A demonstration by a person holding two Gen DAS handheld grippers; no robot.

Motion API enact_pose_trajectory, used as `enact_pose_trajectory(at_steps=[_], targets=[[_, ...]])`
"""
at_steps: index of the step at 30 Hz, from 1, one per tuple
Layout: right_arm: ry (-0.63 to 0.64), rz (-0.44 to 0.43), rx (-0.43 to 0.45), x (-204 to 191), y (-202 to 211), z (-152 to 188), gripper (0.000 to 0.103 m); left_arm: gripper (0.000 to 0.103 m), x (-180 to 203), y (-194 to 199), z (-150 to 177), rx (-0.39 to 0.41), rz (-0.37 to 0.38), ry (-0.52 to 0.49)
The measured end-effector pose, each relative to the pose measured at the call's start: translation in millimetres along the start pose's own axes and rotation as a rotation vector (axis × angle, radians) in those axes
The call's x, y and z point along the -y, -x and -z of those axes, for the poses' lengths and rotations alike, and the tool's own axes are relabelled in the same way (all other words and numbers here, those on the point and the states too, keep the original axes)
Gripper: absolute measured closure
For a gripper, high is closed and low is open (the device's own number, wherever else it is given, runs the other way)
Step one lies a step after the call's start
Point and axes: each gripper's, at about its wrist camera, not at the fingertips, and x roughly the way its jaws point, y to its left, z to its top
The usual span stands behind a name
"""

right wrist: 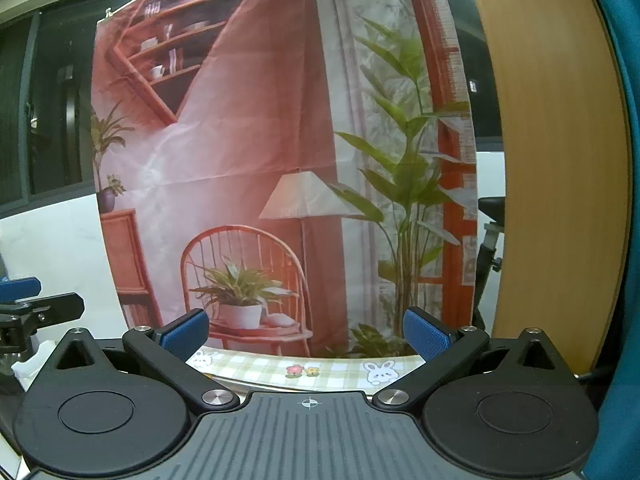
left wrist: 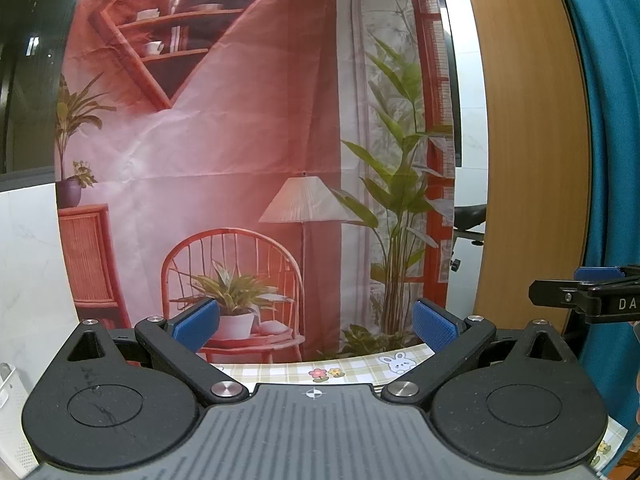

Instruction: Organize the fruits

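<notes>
Both raised level, jaws spread wide and empty: left hand-held gripper (left wrist: 316,326), right hand-held gripper (right wrist: 306,334), facing a printed backdrop (left wrist: 248,152). No fruit in view; only the far edge of the checked tabletop (right wrist: 336,368). Best tilted down first, to find the fruit before reaching.

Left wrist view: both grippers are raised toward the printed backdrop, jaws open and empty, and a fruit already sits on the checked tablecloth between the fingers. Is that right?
Not quite. No fruit shows anywhere: in the left wrist view the checked tablecloth carries only printed flowers and a rabbit. The rest holds: the left gripper and right gripper face the printed backdrop, open and empty.
</notes>
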Motion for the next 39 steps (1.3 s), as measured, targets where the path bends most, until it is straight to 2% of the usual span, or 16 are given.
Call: enact_pose_trajectory(at_steps=[39], targets=[[0.005, 0.009, 0.019, 6.8, 2.4, -4.1, 0.0, 0.0, 2.2, 5.2, -2.9, 0.014, 0.002, -0.009]])
